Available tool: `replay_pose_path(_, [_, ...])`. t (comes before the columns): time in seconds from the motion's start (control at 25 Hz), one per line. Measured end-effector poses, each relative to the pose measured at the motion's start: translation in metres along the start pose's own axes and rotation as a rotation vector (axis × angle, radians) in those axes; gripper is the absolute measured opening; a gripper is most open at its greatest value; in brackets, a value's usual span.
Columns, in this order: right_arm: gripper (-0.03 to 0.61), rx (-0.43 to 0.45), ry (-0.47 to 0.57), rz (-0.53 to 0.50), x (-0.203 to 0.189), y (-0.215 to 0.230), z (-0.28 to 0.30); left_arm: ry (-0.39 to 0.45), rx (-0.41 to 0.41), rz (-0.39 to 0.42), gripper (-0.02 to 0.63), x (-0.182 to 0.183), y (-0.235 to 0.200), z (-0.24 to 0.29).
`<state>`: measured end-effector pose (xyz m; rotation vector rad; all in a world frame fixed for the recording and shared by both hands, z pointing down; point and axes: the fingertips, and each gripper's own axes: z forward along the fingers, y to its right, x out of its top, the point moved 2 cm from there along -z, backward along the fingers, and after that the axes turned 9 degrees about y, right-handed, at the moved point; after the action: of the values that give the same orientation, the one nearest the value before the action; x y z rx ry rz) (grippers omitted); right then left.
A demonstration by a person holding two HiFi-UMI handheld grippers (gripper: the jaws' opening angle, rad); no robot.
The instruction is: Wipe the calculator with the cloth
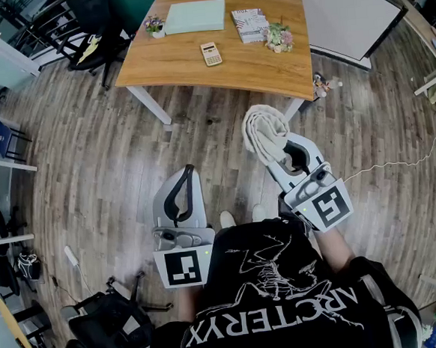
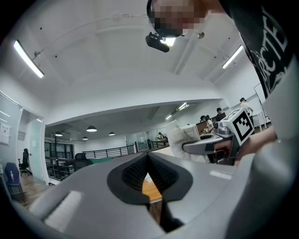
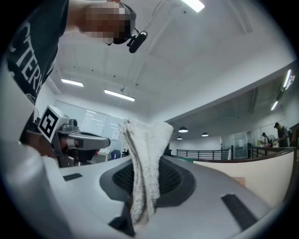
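Observation:
A small cream calculator (image 1: 211,54) lies on the wooden table (image 1: 254,65) at the top of the head view, well ahead of both grippers. My right gripper (image 1: 276,147) is shut on a folded white cloth (image 1: 264,133), which stands up between its jaws (image 3: 145,163). My left gripper (image 1: 182,181) is shut with nothing between its jaws; they meet in the left gripper view (image 2: 148,161). Both grippers hang over the wood floor near my body and point upward toward the ceiling.
On the table lie a pale green pad (image 1: 195,16), a patterned book (image 1: 250,24) and two small flower pots (image 1: 279,38). Office chairs (image 1: 87,37) stand to the table's left. A white board (image 1: 348,13) lies on the floor to the right.

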<state>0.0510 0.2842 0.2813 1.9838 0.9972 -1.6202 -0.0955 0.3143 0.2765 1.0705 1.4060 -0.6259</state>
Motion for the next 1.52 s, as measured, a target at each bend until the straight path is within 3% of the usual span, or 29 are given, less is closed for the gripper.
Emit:
replay_pose_path(0.88, [0.094, 0.014, 0.012, 0.022, -0.007, 0.036, -0.009, -0.019, 0.013, 0.006, 0.009, -0.004, 0.022, 0.032])
replay_pose_path(1.24, [0.094, 0.049, -0.006, 0.048, -0.025, 0.061, -0.015, -0.026, 0.055, -0.014, 0.009, -0.018, 0.035, 0.053])
replay_pose_path(1.52, [0.094, 0.054, -0.016, 0.098, -0.047, 0.093, 0.018, -0.041, 0.063, -0.028, 0.009, -0.037, 0.011, 0.093])
